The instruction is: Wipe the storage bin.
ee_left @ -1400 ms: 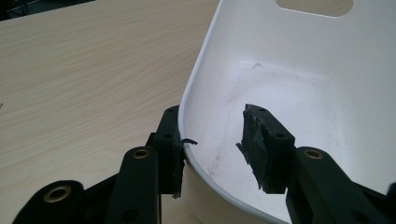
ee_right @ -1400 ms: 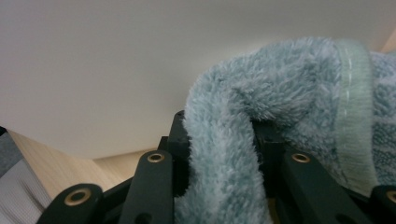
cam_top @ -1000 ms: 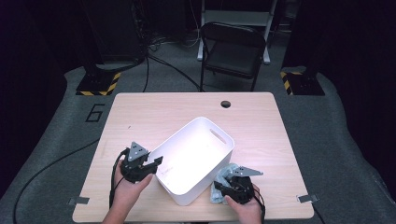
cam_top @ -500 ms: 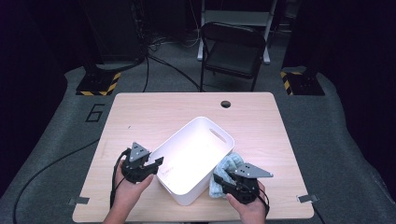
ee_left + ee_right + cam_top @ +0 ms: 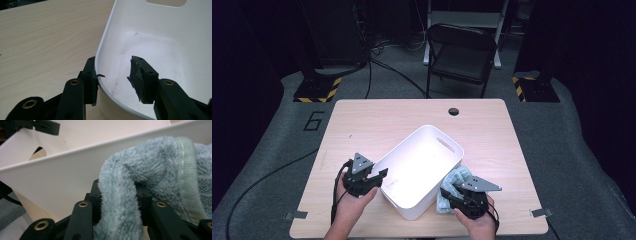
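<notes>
Towel now higher beside bin

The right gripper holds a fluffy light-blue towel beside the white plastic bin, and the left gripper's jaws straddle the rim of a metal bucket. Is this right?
Not quite. The left gripper straddles the rim of the same white plastic bin, as the left gripper view shows. The right gripper does hold the fluffy light-blue towel.

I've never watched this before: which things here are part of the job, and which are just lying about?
In the job:
white bin
blue-green towel
left gripper, straddling the bin's rim
right gripper, shut on the towel

Lying about:
black chair
floor cables
</notes>
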`<move>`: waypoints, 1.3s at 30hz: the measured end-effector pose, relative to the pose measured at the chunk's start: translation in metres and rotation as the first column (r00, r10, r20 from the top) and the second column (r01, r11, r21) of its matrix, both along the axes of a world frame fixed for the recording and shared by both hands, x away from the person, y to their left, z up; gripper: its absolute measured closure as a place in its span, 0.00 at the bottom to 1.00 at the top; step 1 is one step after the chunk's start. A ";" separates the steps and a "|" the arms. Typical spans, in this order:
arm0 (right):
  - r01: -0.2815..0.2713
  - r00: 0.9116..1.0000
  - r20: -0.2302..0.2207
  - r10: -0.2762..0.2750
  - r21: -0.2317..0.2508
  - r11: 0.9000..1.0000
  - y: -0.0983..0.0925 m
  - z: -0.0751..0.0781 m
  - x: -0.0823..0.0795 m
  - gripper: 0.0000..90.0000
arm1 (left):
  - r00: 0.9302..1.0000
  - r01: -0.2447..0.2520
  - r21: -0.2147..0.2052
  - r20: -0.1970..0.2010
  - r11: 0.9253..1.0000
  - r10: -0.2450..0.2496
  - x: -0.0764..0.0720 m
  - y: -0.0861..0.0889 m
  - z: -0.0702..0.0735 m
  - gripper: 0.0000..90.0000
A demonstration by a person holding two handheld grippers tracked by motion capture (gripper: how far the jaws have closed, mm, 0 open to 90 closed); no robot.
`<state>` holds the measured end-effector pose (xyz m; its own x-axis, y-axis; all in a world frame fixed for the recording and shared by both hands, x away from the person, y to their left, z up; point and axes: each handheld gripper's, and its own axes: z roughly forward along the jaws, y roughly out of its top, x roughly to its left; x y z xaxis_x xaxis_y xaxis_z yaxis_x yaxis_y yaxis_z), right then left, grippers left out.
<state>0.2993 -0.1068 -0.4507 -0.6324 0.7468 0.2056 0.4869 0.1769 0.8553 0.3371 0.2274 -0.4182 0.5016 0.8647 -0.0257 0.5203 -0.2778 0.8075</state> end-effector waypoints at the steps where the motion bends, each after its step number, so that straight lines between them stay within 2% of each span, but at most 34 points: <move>1: 0.000 1.000 -0.009 0.000 -0.004 1.000 0.000 -0.003 0.001 0.74 | 1.000 -0.001 0.000 0.000 1.000 0.001 0.000 0.000 0.000 0.65; 8: 0.007 0.996 -0.084 -0.010 -0.031 0.999 0.000 -0.027 0.010 0.74 | 1.000 -0.016 -0.014 0.003 1.000 0.016 0.000 -0.002 -0.001 0.64; 12: 0.008 0.987 -0.157 -0.015 -0.048 0.999 0.000 -0.043 0.016 0.74 | 1.000 -0.029 -0.024 0.005 0.999 0.029 0.000 -0.002 -0.001 0.64; 16: 0.006 0.985 -0.175 -0.015 -0.053 0.999 0.002 -0.049 0.017 0.74 | 1.000 -0.031 -0.025 0.005 0.999 0.031 0.000 -0.002 -0.001 0.64; 21: -0.005 0.987 -0.163 -0.002 -0.045 0.999 0.002 -0.042 0.014 0.74 | 0.999 -0.033 -0.023 0.003 0.999 0.033 -0.001 -0.003 -0.001 0.64; 22: -0.008 0.990 -0.142 0.003 -0.039 0.999 0.004 -0.035 0.011 0.74 | 0.999 -0.037 -0.022 0.003 0.999 0.037 -0.001 -0.004 -0.001 0.63; 23: -0.008 0.990 -0.142 0.003 -0.039 0.999 0.004 -0.035 0.011 0.74 | 0.999 -0.037 -0.022 0.003 0.999 0.037 -0.001 -0.004 -0.001 0.63; 25: -0.016 0.996 -0.085 0.013 -0.037 0.999 0.006 -0.020 0.005 0.74 | 0.999 -0.043 -0.021 0.004 0.999 0.043 -0.001 -0.005 -0.001 0.63; 26: -0.016 0.996 -0.085 0.013 -0.037 0.999 0.006 -0.020 0.005 0.74 | 0.999 -0.040 -0.013 0.003 0.999 0.040 -0.002 -0.004 -0.001 0.63; 27: -0.029 0.998 -0.048 0.027 -0.039 0.999 0.008 -0.010 0.000 0.74 | 0.999 -0.043 -0.014 0.001 0.999 0.043 -0.002 -0.005 -0.001 0.63; 28: -0.032 0.999 -0.030 0.031 -0.031 0.999 0.010 -0.006 -0.002 0.74 | 0.999 -0.045 -0.014 0.002 0.999 0.045 -0.002 -0.005 -0.001 0.63; 29: -0.032 0.999 -0.030 0.031 -0.031 0.999 0.010 -0.006 -0.002 0.74 | 0.999 -0.045 -0.014 0.002 0.999 0.045 -0.002 -0.005 -0.001 0.63; 30: -0.044 0.999 -0.009 0.044 -0.015 0.999 0.011 0.003 -0.006 0.74 | 0.999 -0.047 -0.013 0.002 0.999 0.047 -0.002 -0.005 -0.001 0.63; 34: -0.062 0.998 0.024 0.061 0.009 0.998 0.011 0.018 -0.012 0.74 | 0.999 -0.053 -0.019 0.002 0.998 0.053 -0.003 -0.007 -0.001 0.63; 39: -0.069 0.997 0.035 0.068 0.019 0.997 0.011 0.020 -0.013 0.74 | 0.999 -0.053 -0.021 0.002 0.998 0.053 -0.003 -0.007 -0.001 0.63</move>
<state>0.2867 -0.0955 -0.4306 -0.6888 0.6976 0.1974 0.4444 0.1911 0.8752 0.3340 0.2200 -0.4192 0.4554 0.8892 -0.0429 0.5314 -0.2328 0.8145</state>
